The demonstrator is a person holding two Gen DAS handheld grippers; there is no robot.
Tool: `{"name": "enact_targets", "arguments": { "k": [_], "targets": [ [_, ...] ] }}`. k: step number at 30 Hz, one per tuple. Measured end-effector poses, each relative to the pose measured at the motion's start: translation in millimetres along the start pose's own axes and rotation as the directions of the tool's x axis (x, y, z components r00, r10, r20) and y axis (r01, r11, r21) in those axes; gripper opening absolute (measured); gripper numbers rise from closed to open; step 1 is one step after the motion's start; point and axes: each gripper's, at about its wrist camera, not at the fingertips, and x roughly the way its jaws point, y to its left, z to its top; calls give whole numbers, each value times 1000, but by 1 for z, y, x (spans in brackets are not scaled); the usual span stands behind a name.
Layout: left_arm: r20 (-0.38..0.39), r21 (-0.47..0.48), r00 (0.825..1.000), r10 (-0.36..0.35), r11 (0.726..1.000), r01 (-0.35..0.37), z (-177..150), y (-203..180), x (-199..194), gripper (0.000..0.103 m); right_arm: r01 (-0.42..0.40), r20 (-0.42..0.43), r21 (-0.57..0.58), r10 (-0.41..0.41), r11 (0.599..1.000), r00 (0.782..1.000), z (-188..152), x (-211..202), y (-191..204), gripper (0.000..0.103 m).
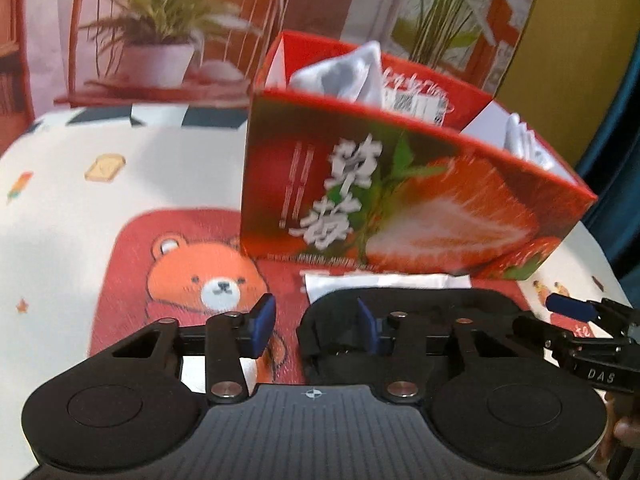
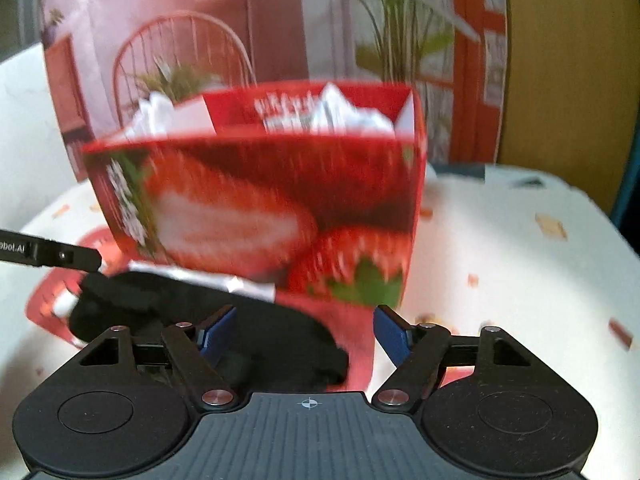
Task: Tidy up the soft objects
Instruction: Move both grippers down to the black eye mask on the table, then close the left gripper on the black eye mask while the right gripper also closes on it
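the left gripper (image 1: 316, 322) has its jaws apart, nothing pressed between the blue pads (image 1: 264, 326). a black soft item (image 1: 404, 300) lies on the table just ahead of the jaws, its left end reaching around the right-hand pad; whether that pad touches the cloth cannot be told. a white folded cloth (image 1: 384, 280) lies just beyond the black item, between it and the foot of the strawberry box (image 1: 400, 200). the box stands upright ahead of the jaws, open at the top, with white soft items (image 1: 352, 72) sticking up out of it. ahead and left of the jaws is a red bear print (image 1: 200, 276) on the tablecloth (image 1: 80, 200).

the right gripper (image 2: 306, 338) also has its jaws apart, wider, clamped on nothing. the same black item (image 2: 180, 304) lies ahead and to the left of its jaws, its near end between the pads but not pinched. the box (image 2: 260, 200) stands straight ahead of the jaws, blurred. the tip of the left gripper shows far left of the right jaws, just above the black item.
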Motion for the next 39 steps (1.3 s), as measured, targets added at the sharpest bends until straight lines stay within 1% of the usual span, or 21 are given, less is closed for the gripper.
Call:
{"name": "enact_targets", "arguments": {
  "k": [4,6,7,9,12,14,17,23,30,39],
  "targets": [
    [-27,16,999,-38,999,38,-9,-3,5,46,13,-23,-10,-13,1000,1000,-10,8,1,71],
    [-20,32,999,-30,999,31,-16,-6,4,45,17,-39,-9,-17,1000,999,-14,10,0,71],
    [-11,32,1000,-26,999,26,-19,-7,2,43,17,-44,-4,-17,1000,999,-16,12,-1,71],
    [0,25,1000,-10,1000,10,-22,-7,-2,30,18,-36,-4,-18,1000,999,-18,10,-2,71],
    [18,18,1000,7,1000,-7,-27,-7,-9,22,18,-35,-12,-18,1000,999,-19,9,-1,71],
    [28,35,999,17,999,-18,-31,-10,-13,19,13,-33,-10,-13,1000,999,-19,9,-1,71],
    [37,51,999,26,998,-28,-37,-13,-20,18,3,-30,-8,-3,1000,1000,-20,7,-2,71],
    [40,53,998,58,997,-60,-46,-14,-31,16,-35,-31,-31,34,999,999,-21,6,1,71],
    [28,9,996,88,996,-89,-64,-1,-37,16,-97,-24,-58,95,994,995,-23,2,6,69],
    [37,13,994,101,995,-101,-66,-2,-35,16,-161,-38,-24,160,987,986,-20,2,2,69]
  ]
}}
